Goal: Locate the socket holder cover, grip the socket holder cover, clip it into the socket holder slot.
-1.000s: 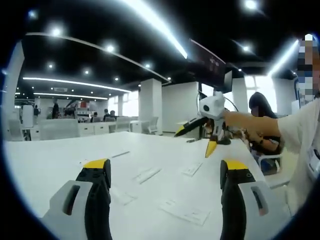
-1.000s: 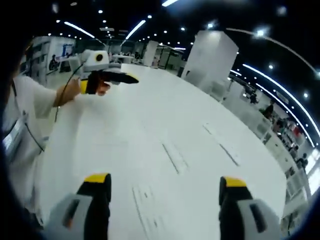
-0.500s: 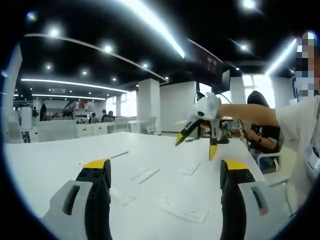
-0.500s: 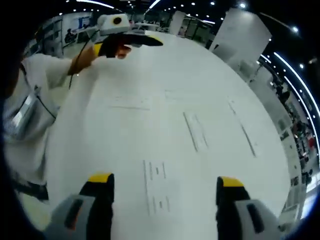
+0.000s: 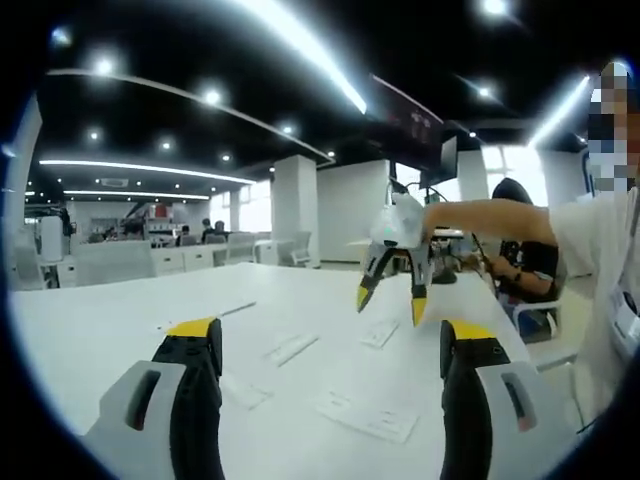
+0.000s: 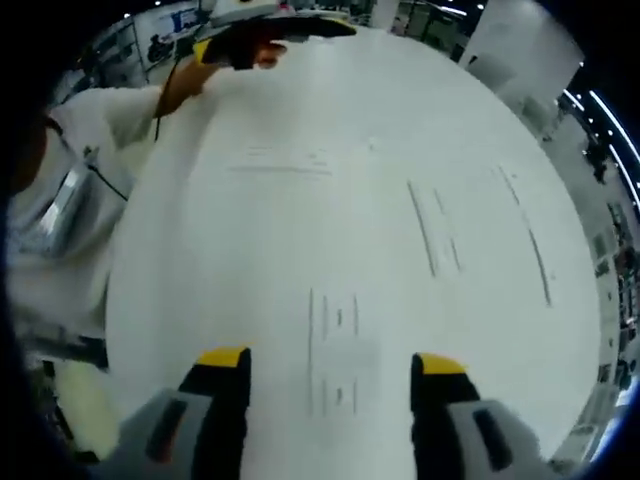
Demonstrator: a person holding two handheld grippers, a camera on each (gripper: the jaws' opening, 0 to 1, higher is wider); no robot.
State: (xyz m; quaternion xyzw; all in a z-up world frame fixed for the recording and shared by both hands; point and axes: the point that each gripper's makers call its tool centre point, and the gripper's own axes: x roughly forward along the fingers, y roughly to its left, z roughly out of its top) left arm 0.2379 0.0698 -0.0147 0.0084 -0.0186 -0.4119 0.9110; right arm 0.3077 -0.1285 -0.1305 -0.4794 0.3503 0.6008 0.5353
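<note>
Several flat white socket holder parts lie on the white table [image 6: 220, 250]. One slotted white part [image 6: 335, 355] lies straight ahead of my right gripper [image 6: 328, 362], between its open yellow-tipped jaws; whether they touch it I cannot tell. In the left gripper view the right gripper [image 5: 391, 303] comes in from the right, pointing down over a small white part [image 5: 380, 335]. My left gripper [image 5: 330, 330] stands open and empty, low over the table, with a flat part [image 5: 368, 420] ahead of it. The left gripper [image 6: 275, 22] also shows in the right gripper view, held in a hand [image 6: 235, 50].
More white pieces lie spread about: a long one [image 5: 293, 348], a thin strip [image 5: 215, 312], two long strips [image 6: 435, 230] [image 6: 530, 250]. The person's white sleeve [image 6: 90, 130] runs along the table's left edge. Desks, chairs and a seated person [image 5: 520, 255] stand behind.
The right gripper has swung left and tipped down toward the table, closer to the slotted part, its jaws a little narrower. The left gripper has stayed where it was.
</note>
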